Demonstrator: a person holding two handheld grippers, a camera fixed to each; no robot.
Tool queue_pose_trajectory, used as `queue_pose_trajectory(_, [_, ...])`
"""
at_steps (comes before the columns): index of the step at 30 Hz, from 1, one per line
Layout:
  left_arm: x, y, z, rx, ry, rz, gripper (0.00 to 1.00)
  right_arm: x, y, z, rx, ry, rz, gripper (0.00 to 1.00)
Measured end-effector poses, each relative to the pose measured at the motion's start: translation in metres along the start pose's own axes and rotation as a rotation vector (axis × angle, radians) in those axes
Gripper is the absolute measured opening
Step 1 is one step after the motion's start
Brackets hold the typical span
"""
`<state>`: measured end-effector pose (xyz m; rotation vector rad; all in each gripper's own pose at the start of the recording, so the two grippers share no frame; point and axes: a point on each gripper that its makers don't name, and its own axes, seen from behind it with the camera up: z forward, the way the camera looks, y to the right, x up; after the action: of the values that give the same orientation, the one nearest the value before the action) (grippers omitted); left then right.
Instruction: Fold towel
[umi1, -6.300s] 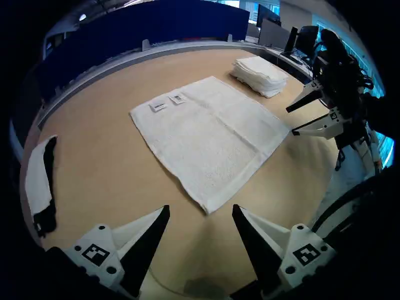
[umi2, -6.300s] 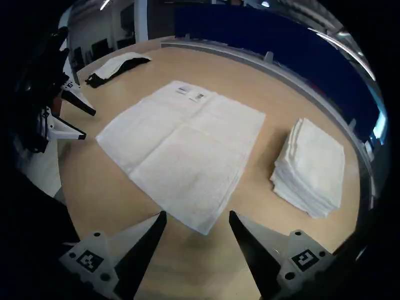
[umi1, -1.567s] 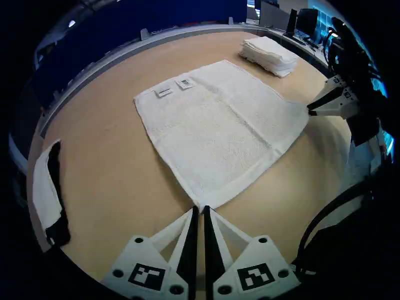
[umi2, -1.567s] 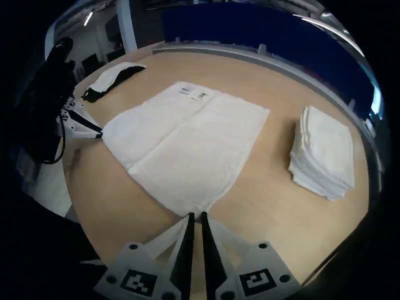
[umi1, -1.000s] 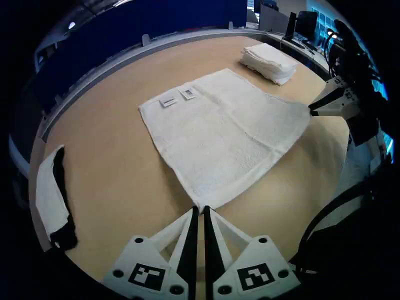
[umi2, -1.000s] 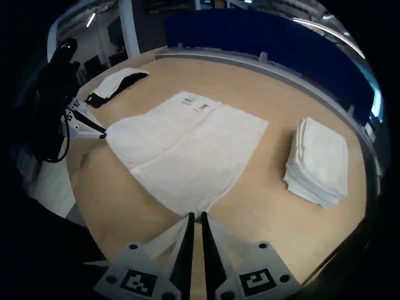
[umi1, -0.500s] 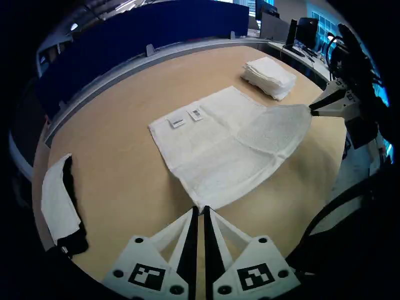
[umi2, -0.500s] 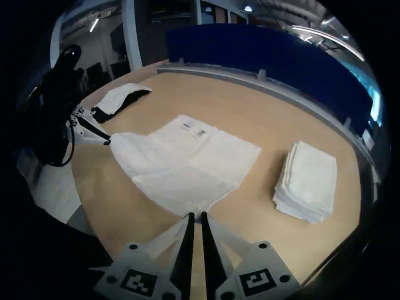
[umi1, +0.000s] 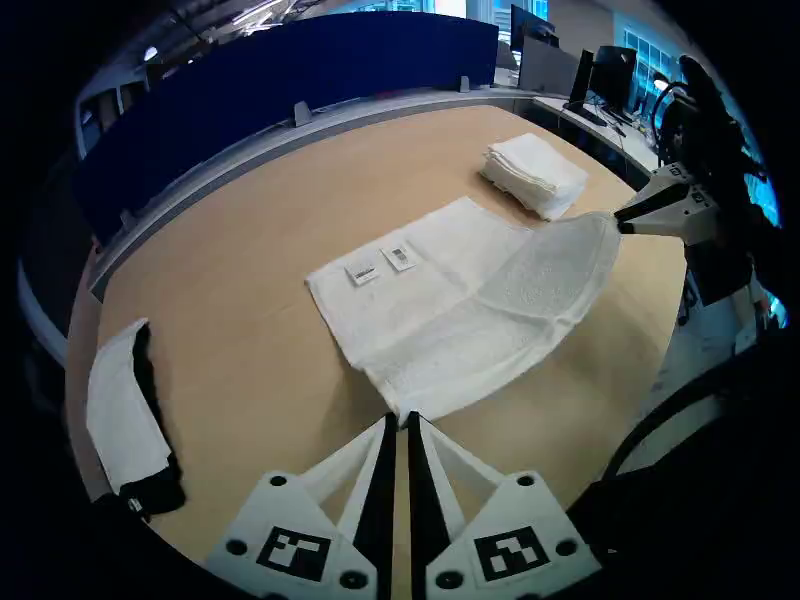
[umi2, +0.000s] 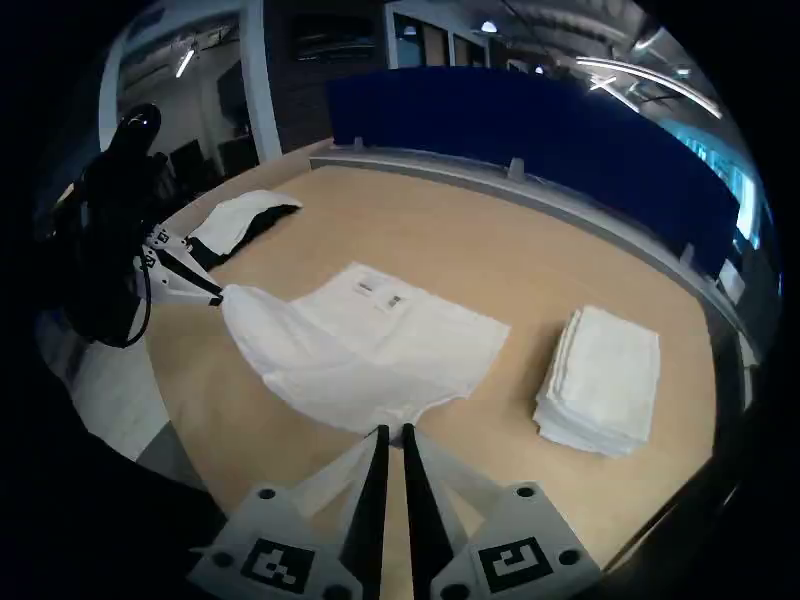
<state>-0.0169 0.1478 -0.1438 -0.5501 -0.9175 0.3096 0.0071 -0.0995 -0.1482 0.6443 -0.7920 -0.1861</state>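
A white towel (umi1: 470, 300) with two small tags (umi1: 380, 265) lies partly on the wooden table (umi1: 230, 270); its near edge is lifted off the surface. My left gripper (umi1: 401, 420) is shut on one near corner. In the right gripper view the same towel (umi2: 370, 350) sags between both held corners, and my right gripper (umi2: 390, 432) is shut on the other near corner. The right gripper (umi1: 625, 220) appears at the far right of the left gripper view, pinching its corner. The left gripper (umi2: 215, 292) appears at the left of the right gripper view, held by a dark-gloved hand.
A stack of folded white towels (umi1: 535, 172) (umi2: 600, 385) sits at the far side of the table. A white-and-black cloth (umi1: 125, 430) (umi2: 235, 220) lies near the table edge. A blue partition (umi1: 280, 80) runs behind the table; monitors (umi1: 610, 75) stand at the back right.
Both grippers closed on the towel's near corners, then rose. The near edge has come up off the table and the towel is drawn in toward its tagged far edge.
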Motion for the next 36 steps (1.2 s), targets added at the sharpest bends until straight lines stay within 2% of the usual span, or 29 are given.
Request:
queue_pose_trajectory(9, [0.012,-0.009,-0.014,-0.003,0.013,-0.02,0.08,0.009,0.0,-0.009,-0.002,0.01,0.001,0.1])
queue_pose_trajectory(24, [0.011,-0.002,-0.025,-0.034,0.007,-0.061,0.08,0.012,-0.005,-0.021,0.002,0.012,0.014,0.1])
queue_pose_trajectory(36, [0.015,-0.006,-0.029,-0.031,0.019,-0.069,0.08,0.017,-0.004,-0.023,0.002,0.018,0.015,0.1])
